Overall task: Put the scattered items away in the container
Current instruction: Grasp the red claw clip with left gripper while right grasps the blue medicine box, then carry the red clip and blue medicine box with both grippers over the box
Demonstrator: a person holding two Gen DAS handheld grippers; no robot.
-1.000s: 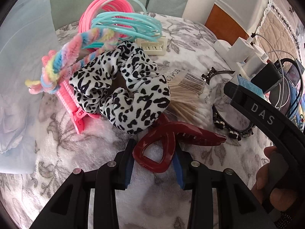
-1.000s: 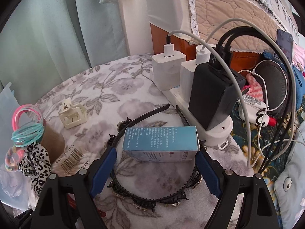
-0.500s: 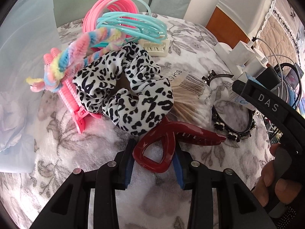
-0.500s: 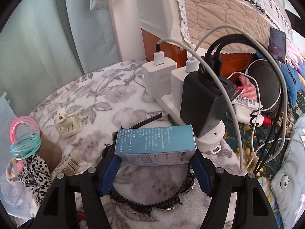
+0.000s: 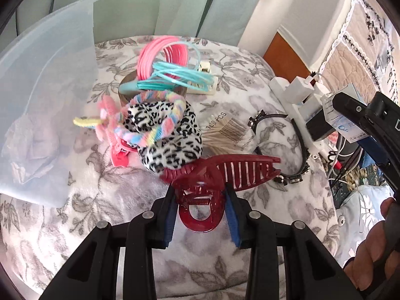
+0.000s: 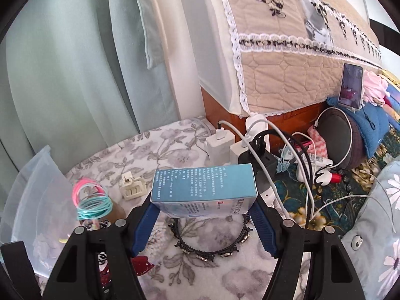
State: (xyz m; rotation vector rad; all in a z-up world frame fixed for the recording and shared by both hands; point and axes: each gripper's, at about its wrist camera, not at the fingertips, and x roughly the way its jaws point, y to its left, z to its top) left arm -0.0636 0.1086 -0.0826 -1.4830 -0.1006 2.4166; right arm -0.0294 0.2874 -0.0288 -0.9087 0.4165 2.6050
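Red claw clip (image 5: 212,175) has come up off the blanket (image 5: 100,175), clamped in the left gripper (image 5: 201,215); the right gripper (image 6: 203,222) has lifted the blue box (image 6: 202,187), gripped. Both are ready to carry to the container (image 5: 47,95) at ten o'clock.

Your left camera sits on the left hand-held gripper (image 5: 200,207) and looks steeply down, close over the flowered tabletop (image 5: 250,80). Your right camera sits on the right hand-held gripper (image 6: 203,215) and looks less steeply, so you see farther, up to the curtain (image 6: 75,62). Both views share the clear container (image 5: 45,100) (image 6: 32,200), the pink and teal rings (image 5: 172,67) (image 6: 90,197) and the black headband (image 5: 297,150) (image 6: 212,247)
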